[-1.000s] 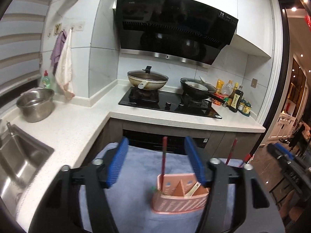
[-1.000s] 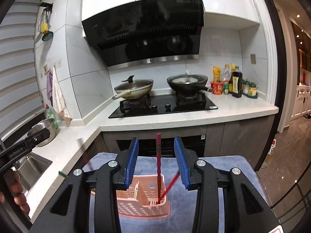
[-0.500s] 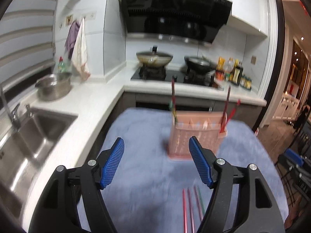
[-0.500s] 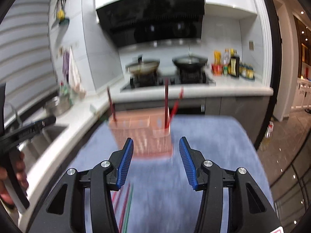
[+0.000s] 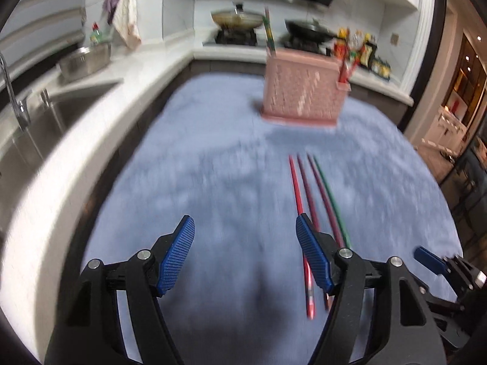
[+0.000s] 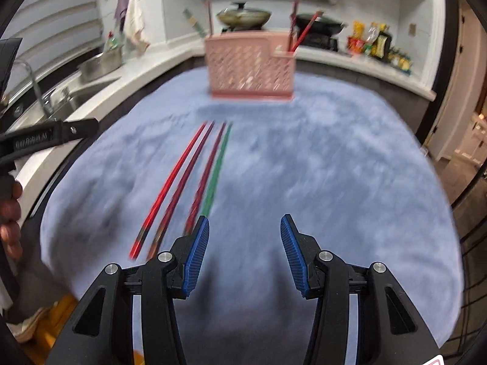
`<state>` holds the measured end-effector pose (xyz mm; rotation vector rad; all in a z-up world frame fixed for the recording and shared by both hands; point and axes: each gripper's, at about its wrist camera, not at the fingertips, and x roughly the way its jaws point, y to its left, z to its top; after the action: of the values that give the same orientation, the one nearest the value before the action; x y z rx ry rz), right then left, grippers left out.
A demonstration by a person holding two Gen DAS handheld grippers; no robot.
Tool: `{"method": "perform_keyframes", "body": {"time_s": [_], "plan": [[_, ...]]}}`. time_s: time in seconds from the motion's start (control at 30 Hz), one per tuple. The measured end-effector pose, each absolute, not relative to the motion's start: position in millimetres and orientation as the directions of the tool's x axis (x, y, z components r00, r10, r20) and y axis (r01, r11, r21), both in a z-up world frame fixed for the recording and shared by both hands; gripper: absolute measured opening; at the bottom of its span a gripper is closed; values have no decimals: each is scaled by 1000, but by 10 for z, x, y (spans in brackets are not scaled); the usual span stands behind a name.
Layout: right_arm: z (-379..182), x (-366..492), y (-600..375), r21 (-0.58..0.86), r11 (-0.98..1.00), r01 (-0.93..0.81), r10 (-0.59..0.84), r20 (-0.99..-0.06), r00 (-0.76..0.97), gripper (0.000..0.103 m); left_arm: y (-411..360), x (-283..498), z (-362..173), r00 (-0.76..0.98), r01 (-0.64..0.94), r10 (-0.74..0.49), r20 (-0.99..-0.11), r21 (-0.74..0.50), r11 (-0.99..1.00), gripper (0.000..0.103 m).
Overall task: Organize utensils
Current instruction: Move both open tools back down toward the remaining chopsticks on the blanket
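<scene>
Several loose chopsticks lie side by side on the blue cloth (image 5: pixel 197 158): a red one (image 5: pixel 294 188), two dark red, and a green one (image 5: pixel 329 196). My left gripper (image 5: pixel 243 228) hangs open and empty just left of them; its right finger overlaps the red one's near end. In the right wrist view the same chopsticks (image 6: pixel 194 176) run up to the left finger of my right gripper (image 6: pixel 245 222), which is open and empty. The pink slotted holder (image 5: pixel 301 91) (image 6: pixel 249 64) stands at the cloth's far side with a few chopsticks upright in it.
A steel sink (image 5: pixel 45 121) and a metal pot (image 5: pixel 83 60) sit along the left counter. Behind the holder are the stove with two pans (image 6: pixel 243 16) and a row of bottles (image 6: pixel 377 45). A hand (image 6: pixel 9 213) holds the left gripper's handle at the left edge.
Both grippers have pulled back from the holder, sunk toward the cloth and tilted downward. The loose chopsticks have come into view. The right jaws stand slightly wider.
</scene>
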<state>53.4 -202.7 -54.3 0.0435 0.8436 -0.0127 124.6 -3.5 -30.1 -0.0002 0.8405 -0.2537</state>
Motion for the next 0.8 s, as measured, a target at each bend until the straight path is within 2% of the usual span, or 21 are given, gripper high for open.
{"method": "perform_keyframes", "body": {"time_s": [0.23, 0.8], "plan": [[-811, 471, -1832, 50, 999, -1, 41, -794, 607, 48, -67, 1007, -679, 543, 233, -239, -805, -130, 964, 66], [-984, 540, -1814, 38, 999, 3, 30, -817, 575, 44, -280, 914, -839, 495, 307, -266, -827, -120, 944, 66]]}}
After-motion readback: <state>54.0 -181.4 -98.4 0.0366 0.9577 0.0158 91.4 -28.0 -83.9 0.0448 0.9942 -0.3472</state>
